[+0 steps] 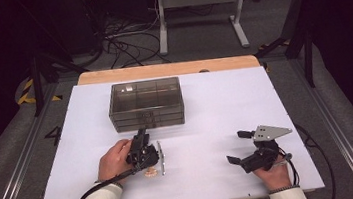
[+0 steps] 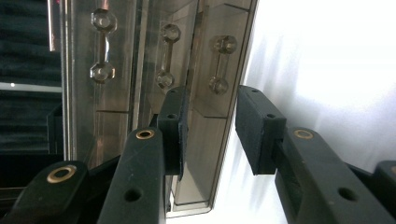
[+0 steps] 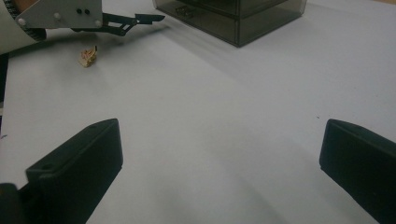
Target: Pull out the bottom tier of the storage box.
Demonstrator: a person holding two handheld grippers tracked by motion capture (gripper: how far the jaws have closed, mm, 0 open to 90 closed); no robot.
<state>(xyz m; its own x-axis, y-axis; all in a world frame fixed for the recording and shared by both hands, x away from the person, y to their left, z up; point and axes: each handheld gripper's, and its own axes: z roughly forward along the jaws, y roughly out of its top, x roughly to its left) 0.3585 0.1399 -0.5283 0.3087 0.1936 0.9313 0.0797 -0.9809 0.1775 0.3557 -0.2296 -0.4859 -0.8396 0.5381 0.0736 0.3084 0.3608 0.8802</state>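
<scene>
A smoky see-through drawer box (image 1: 146,104) stands at the table's middle back. My left gripper (image 1: 141,132) points at its front face, turned on its side, jaws open and just short of the drawers. In the left gripper view the left gripper (image 2: 210,130) is close to the box (image 2: 205,154), with three clear drawer handles (image 2: 218,65) a little beyond the pads and nothing held. A small beige object (image 1: 150,172) lies on the table beside the left hand. My right gripper (image 1: 236,147) rests at the front right, wide open and empty, also seen in its own view (image 3: 219,154).
The white table top (image 1: 205,106) has a wooden strip along its far edge. In the right gripper view the box (image 3: 233,18), the left gripper (image 3: 140,19) and the beige object (image 3: 88,57) lie far ahead. Cables and a metal stand are on the floor behind.
</scene>
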